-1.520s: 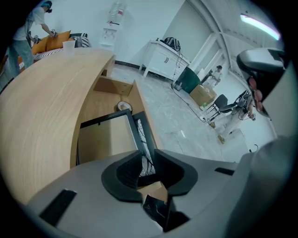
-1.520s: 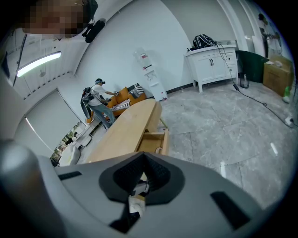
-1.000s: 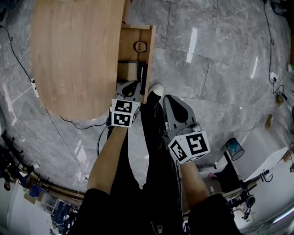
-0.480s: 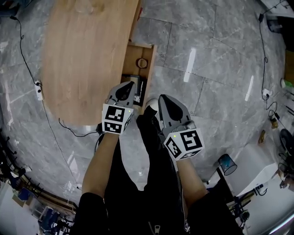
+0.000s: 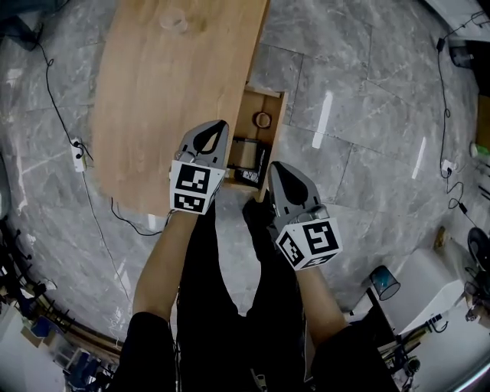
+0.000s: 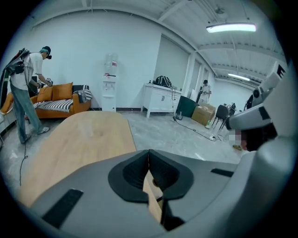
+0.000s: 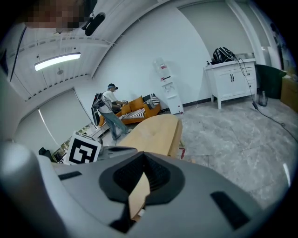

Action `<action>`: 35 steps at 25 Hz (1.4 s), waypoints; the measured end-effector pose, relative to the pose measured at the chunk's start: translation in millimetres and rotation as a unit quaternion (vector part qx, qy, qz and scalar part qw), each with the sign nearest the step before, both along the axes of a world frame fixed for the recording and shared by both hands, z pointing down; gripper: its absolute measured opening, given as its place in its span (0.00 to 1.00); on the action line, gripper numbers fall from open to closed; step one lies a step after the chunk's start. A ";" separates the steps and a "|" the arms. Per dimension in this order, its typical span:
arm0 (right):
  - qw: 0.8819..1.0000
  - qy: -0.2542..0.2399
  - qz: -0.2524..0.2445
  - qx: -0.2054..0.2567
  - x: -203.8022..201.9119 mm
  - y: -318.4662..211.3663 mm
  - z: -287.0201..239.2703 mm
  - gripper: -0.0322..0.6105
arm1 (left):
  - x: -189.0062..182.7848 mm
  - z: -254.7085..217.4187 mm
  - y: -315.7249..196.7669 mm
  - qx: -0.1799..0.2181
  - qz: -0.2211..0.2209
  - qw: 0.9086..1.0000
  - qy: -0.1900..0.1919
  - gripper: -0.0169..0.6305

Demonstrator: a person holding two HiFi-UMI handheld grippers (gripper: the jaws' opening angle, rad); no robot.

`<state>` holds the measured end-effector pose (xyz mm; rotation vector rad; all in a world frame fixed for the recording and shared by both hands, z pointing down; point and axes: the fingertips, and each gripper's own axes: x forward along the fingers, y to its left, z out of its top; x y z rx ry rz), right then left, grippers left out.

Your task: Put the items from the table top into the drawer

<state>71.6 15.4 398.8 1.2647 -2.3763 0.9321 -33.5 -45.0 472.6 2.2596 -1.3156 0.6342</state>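
Light wooden table top point(image 5: 161, 99): rounded at the near end, straight along its right edge. An open wooden drawer point(image 5: 277, 122) sticks out of that right edge close to the rounded end, with its front toward the person. The grey marble tile floor point(image 5: 360, 138) to the right of the drawer gives wide room. Left of the table a black cable and a white power strip point(image 5: 76, 157) lie on the floor near the edge. The person's legs in black trousers point(image 5: 230, 283) stand just behind the drawer front.

Left gripper point(image 5: 221, 124): jaws pressed together with nothing between them. In the head view its tips sit at the table's right edge, just beside the drawer. Right gripper point(image 5: 273, 165): jaws pressed together and empty, with the tips by the drawer's near right corner. The two grippers are apart, one on each side of the drawer front.

Task thing on top: a small clear round item point(image 5: 173, 20). It is see-through, with wood showing through it, and I can't tell what it is. It sits far up the table top, about mid-width, well apart from both grippers and the drawer.

Inside the drawer, a pale ring-shaped item point(image 5: 262, 120) lies in the far part. Dark boxy items point(image 5: 246, 153) lie near it in the near part.
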 end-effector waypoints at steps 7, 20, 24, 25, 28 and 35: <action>1.000 0.006 0.012 -0.004 -39.6 -17.7 -2.5 0.06 | -34.7 0.0 -22.5 -0.001 0.020 1.000 -0.010 0.05; 0.999 0.020 0.022 -0.031 -75.7 -49.3 13.9 0.06 | -82.6 2.6 -88.9 0.013 0.055 0.998 -0.039 0.05; 0.998 0.026 0.028 -0.043 -81.7 -59.6 21.3 0.06 | -86.0 11.0 -107.1 0.016 0.090 0.994 -0.057 0.05; 0.998 0.029 0.030 -0.045 -82.6 -61.3 22.8 0.06 | -88.5 12.9 -112.7 0.015 0.094 0.994 -0.058 0.05; 0.997 0.032 0.037 -0.052 -85.4 -64.7 25.9 0.06 | -99.6 17.6 -130.0 0.011 0.098 0.993 -0.065 0.08; 0.996 0.038 0.046 -0.070 -97.2 -67.9 30.2 0.06 | -117.0 27.9 -156.1 0.003 0.130 0.987 -0.093 0.22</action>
